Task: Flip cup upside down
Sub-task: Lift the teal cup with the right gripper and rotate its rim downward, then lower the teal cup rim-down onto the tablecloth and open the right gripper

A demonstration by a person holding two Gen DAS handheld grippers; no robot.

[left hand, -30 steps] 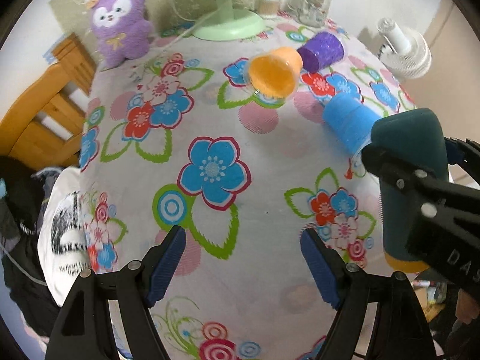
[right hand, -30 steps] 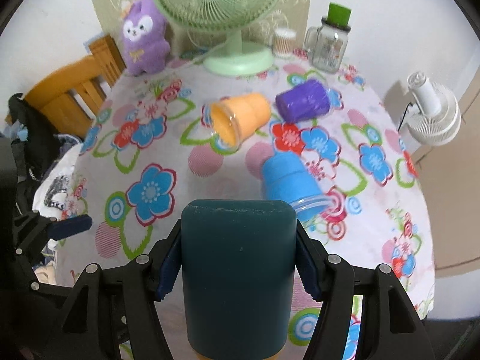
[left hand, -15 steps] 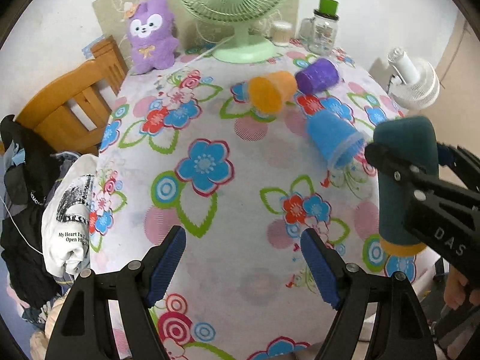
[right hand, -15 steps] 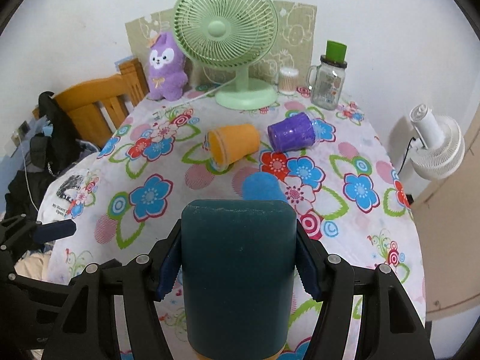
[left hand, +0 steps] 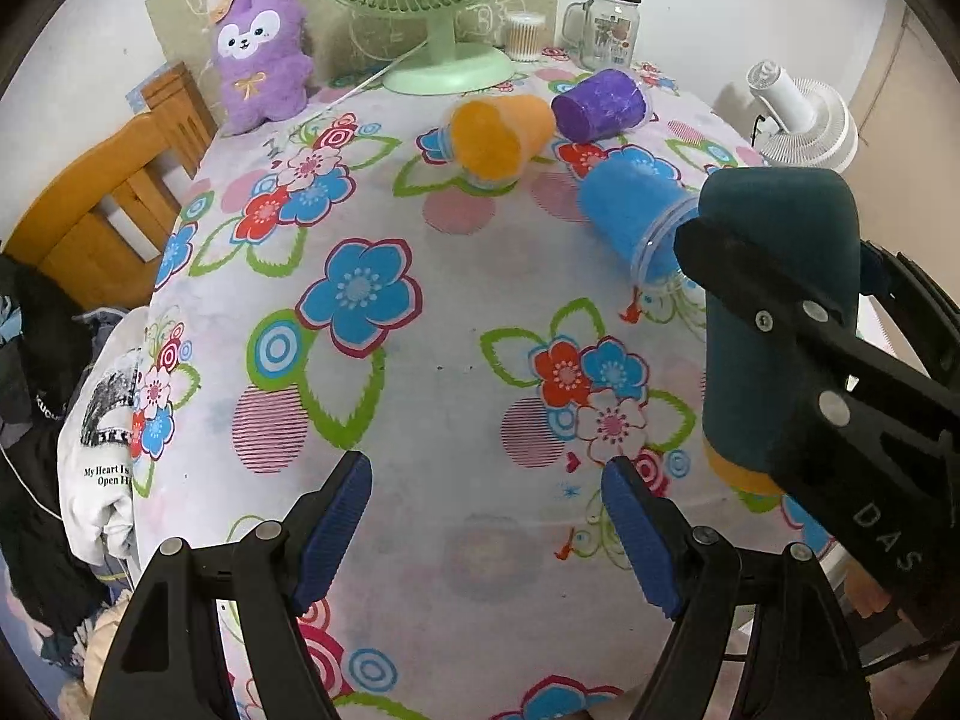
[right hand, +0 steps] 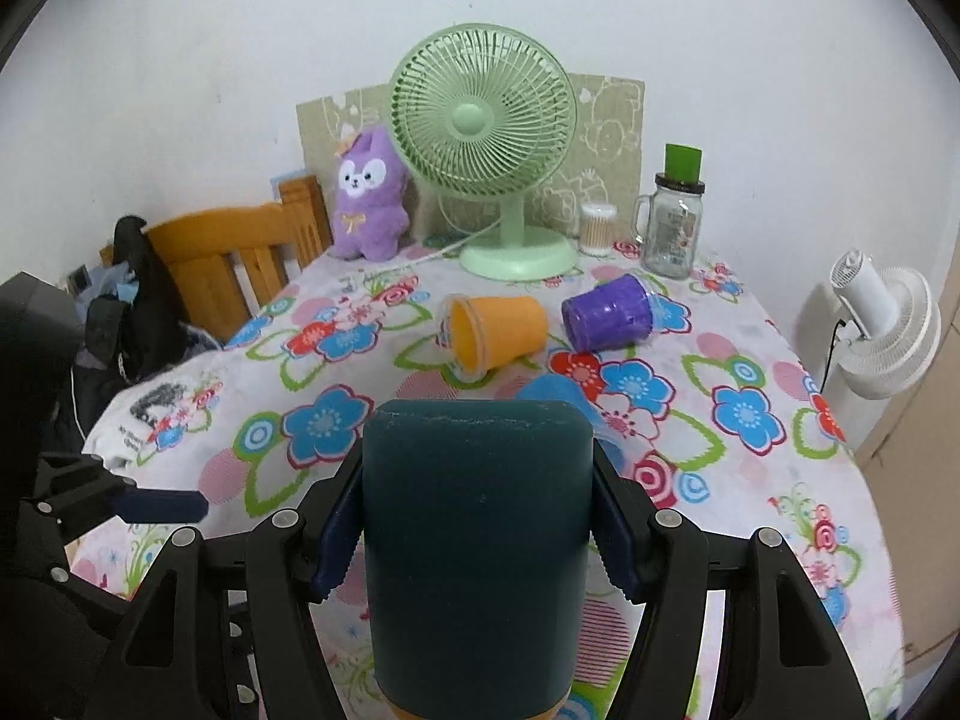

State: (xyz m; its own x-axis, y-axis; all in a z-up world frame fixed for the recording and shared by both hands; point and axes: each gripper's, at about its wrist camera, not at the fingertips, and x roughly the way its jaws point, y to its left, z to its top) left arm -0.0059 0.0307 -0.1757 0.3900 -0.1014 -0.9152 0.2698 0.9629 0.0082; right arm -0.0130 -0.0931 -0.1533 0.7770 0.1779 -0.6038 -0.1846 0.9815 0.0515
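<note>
My right gripper [right hand: 477, 531] is shut on a dark teal cup [right hand: 477, 546] with an orange rim at its lower end; the cup stands closed end up above the table's near right part. It also shows in the left wrist view [left hand: 774, 312], held by the right gripper's fingers [left hand: 780, 324]. My left gripper [left hand: 483, 531] is open and empty over the near middle of the floral tablecloth [left hand: 450, 312]. An orange cup [right hand: 495, 330], a purple cup [right hand: 609, 312] and a blue cup [left hand: 636, 216] lie on their sides further back.
At the back stand a green desk fan [right hand: 486, 150], a purple plush toy [right hand: 366, 192], a glass jar with a green lid [right hand: 672, 222] and a small cotton-swab tub [right hand: 597, 228]. A wooden chair [right hand: 240, 252] with clothes stands left. A white fan [right hand: 888, 330] stands right, off the table.
The right gripper has tilted its view up with the teal cup still held, showing more wall. The left gripper has moved in closer over the table.
</note>
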